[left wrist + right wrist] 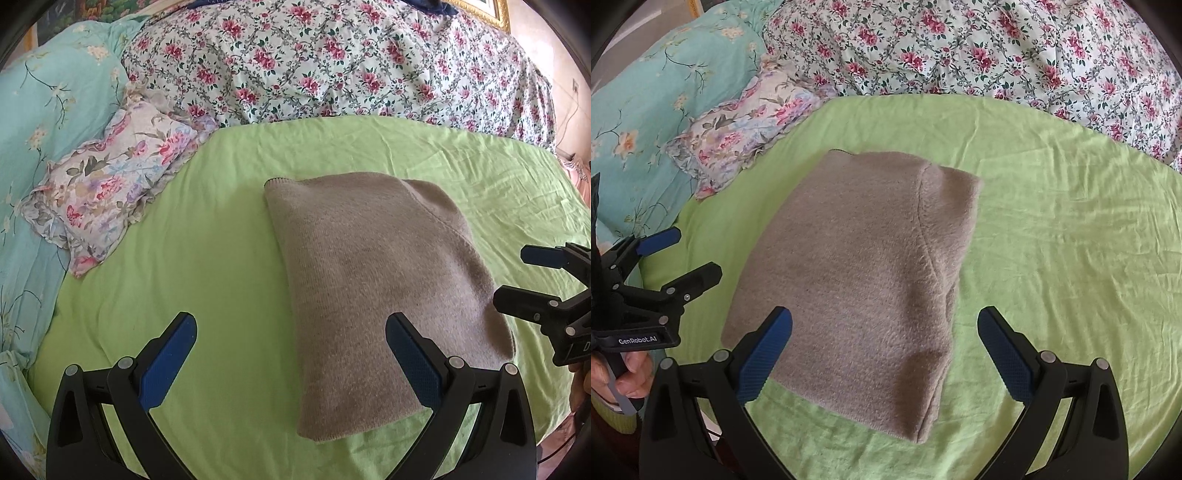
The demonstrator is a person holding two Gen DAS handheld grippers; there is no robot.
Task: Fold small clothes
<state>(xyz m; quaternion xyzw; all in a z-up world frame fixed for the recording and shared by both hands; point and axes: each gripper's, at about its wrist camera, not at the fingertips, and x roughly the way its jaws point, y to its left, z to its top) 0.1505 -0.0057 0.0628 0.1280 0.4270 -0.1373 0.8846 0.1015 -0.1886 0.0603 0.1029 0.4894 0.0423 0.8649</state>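
Observation:
A taupe knitted garment lies folded into a thick rectangle on the green sheet; it also shows in the right wrist view. My left gripper is open and empty, hovering over the garment's near left edge. My right gripper is open and empty above the garment's near end. The right gripper also appears at the right edge of the left wrist view. The left gripper appears at the left edge of the right wrist view.
A floral pillow lies left of the garment. A turquoise floral cover is beyond it. A white quilt with pink flowers is piled along the far side. The green sheet extends right of the garment.

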